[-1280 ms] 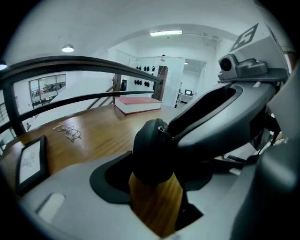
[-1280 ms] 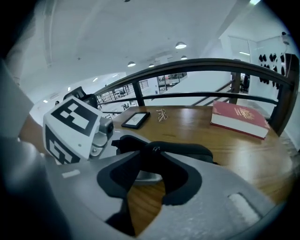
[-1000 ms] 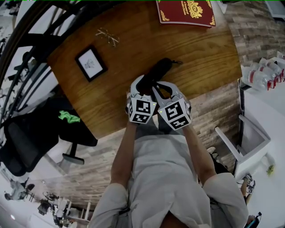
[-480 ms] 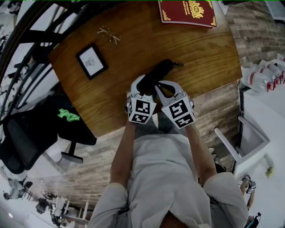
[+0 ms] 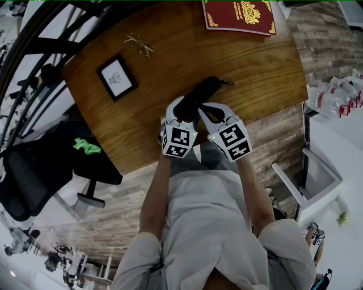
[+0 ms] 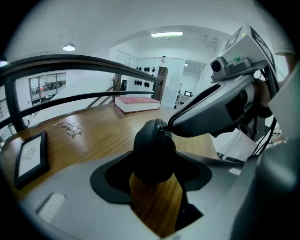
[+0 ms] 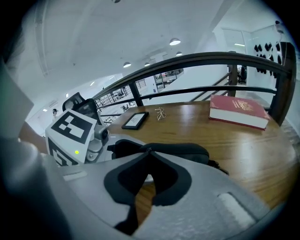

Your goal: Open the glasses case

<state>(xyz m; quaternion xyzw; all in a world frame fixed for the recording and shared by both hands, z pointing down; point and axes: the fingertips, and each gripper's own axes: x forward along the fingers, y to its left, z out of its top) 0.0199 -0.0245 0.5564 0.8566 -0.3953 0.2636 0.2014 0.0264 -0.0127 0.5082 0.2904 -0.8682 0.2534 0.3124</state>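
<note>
Head view: book (image 5: 238, 15), frame (image 5: 117, 78), spectacles (image 5: 139, 44) lie beyond glasses case (image 5: 198, 93).

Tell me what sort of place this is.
Probably an office or lab interior, perhaps on an upper level: a wooden table beside a black railing, a black office chair, and ceiling lights.

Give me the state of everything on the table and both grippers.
left gripper: shut on the glasses case at its near end.
right gripper: jaws have just been closing, now pinching the zipper pull.
glasses case: closed, lying flat.
glasses: loose, outside the case.
book: closed.
picture frame: lying flat.
</note>
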